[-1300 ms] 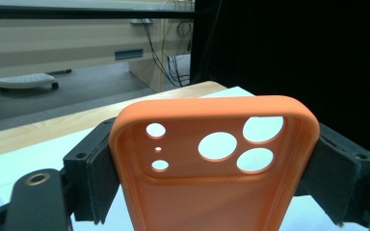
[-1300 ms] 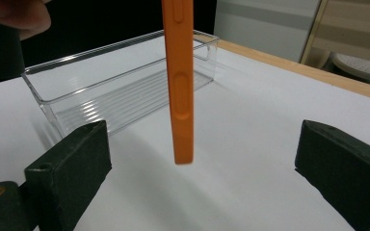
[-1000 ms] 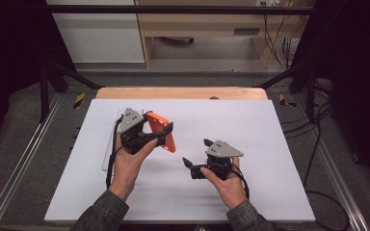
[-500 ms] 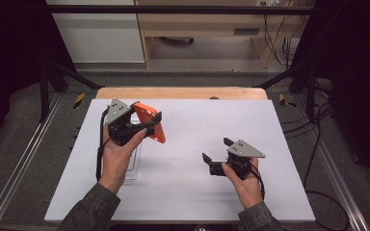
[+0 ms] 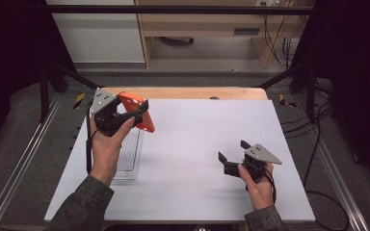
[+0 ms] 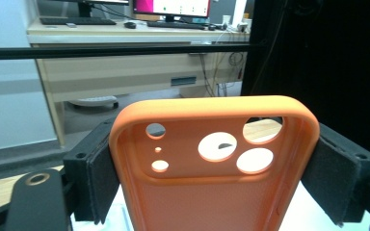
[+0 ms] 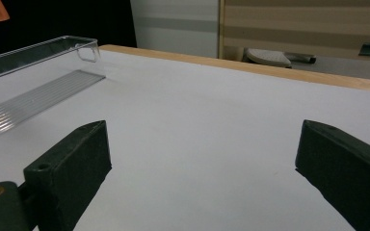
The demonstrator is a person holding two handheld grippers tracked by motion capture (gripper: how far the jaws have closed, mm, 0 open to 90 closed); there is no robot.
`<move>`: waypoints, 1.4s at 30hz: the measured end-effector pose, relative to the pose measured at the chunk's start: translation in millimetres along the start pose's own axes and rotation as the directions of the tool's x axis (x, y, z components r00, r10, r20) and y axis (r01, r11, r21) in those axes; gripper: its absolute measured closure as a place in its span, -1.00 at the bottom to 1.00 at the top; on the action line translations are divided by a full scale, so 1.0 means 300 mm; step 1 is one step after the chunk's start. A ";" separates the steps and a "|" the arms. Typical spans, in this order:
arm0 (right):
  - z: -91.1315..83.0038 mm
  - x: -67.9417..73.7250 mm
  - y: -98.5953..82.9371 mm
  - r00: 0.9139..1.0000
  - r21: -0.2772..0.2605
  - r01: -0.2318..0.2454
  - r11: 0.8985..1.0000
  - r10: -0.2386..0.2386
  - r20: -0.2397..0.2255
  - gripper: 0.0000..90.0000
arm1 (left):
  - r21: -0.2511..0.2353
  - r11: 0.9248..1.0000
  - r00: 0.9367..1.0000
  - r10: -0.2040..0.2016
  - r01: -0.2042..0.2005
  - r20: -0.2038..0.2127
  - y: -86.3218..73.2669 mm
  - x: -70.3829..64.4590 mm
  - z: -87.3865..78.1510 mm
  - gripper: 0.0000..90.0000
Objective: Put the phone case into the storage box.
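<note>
— Since a second ago, what's moved on your side?

— Both hands have drifted apart. My left gripper point(image 5: 136, 111) has swung out toward the far left of the white tabletop point(image 5: 202, 144), carrying the orange soft-plastic phone case point(image 5: 137, 111) with it, and my right gripper point(image 5: 231, 154) has slid toward the near right.

— How are the left fingers point(image 6: 94, 185) set?

— Closed against the two long edges of the case. From the left gripper view I'm looking at the inside of it, camera cut-outs at the top, with a black pad pressed on each side. The case is held up off the surface, tilted, above the far end of the clear ribbed plastic tray point(image 5: 127, 156).

— And the tray?

— Lying flat on the tabletop along its left side, under my left hand point(image 5: 107, 144).

— Right fingers point(image 7: 72, 168)?

— Spread wide with nothing between them, hovering low over bare white surface. In the right gripper view the tray sits off to the left, well apart from them.
</note>
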State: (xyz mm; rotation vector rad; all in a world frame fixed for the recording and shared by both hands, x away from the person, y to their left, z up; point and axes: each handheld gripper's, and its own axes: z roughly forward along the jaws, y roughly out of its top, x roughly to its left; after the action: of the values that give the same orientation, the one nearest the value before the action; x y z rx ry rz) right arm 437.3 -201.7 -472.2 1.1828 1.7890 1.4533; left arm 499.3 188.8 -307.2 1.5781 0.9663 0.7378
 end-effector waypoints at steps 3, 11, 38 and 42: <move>-0.009 -0.010 -0.010 1.000 -0.007 0.004 1.000 -0.004 -0.005 -0.92 | 0.003 1.000 1.000 0.003 -0.003 -0.016 0.001 0.014 0.001 -0.64; -0.026 -0.024 -0.032 1.000 -0.011 0.020 1.000 -0.020 0.011 -0.93 | 0.005 1.000 0.998 -0.018 0.018 -0.064 0.002 0.073 0.006 -0.64; -0.036 -0.039 -0.041 1.000 -0.026 0.014 1.000 -0.013 0.009 -0.93 | 0.025 1.000 0.989 -0.010 0.014 -0.150 0.001 0.171 0.093 -0.64; -0.037 -0.041 -0.043 1.000 -0.027 0.014 1.000 -0.014 0.010 -0.93 | 0.024 1.000 0.988 -0.008 0.012 -0.155 0.003 0.174 0.104 -0.64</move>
State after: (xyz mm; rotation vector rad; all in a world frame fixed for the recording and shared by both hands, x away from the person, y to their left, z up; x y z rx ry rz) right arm 430.0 -218.2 -482.9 1.1596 1.7621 1.4569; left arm 551.1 220.2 -314.4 1.5538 1.0988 0.8539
